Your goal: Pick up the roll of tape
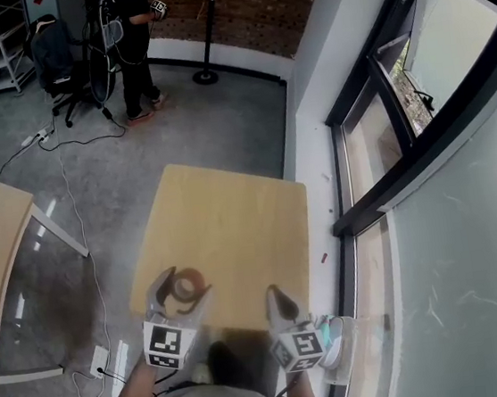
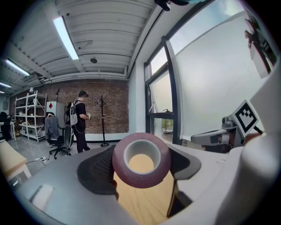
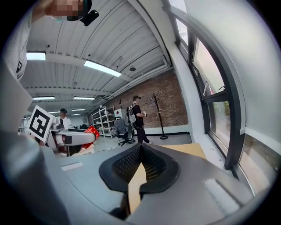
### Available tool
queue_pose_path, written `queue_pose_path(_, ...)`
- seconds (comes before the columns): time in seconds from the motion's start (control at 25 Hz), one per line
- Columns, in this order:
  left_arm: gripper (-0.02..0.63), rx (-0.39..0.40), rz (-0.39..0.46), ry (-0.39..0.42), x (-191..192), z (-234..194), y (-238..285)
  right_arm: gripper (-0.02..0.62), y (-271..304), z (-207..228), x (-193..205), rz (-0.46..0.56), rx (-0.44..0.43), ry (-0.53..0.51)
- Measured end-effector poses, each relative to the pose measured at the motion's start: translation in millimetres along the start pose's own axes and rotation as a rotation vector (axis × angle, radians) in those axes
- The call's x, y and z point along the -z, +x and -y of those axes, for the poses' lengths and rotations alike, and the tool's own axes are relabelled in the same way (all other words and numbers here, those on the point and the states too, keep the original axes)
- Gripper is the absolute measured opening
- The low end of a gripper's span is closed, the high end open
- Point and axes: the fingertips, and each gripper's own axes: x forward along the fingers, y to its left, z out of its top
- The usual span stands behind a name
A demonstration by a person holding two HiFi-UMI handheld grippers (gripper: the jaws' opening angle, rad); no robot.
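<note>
L gripper (image 2: pixel 142 163) fingers (image 2: pixel 94 172) clamp tape roll (image 2: pixel 140 180), prob. off table (image 1: pixel 234 226); R gripper (image 3: pixel 139 151) fingers (image 3: pixel 124 166) clenched.

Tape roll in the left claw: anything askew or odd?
Nothing stands out. The tape roll is clamped squarely in the left claw, near its tips, with the hole facing that claw's camera. The right claw is shut and empty by the table's near edge. No spill or damage shows.
</note>
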Motion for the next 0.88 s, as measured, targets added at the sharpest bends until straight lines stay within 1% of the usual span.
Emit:
queue_pose_path(0.4,0.344,-0.014,0.046,-0.010,-11,4,-47,0.014,-36,-27,-14,0.053,0.003,-0.021)
queue_pose_path(0.68,0.344,-0.014,0.094,0.010,-25,6,-78,0.014,-59,-47,-18,0.081,0.010,-0.031)
queue_pose_path(0.88,0.344,-0.021,0.112,0.014,-27,7,-97,0.014,-74,-58,-21,0.105,0.010,-0.037)
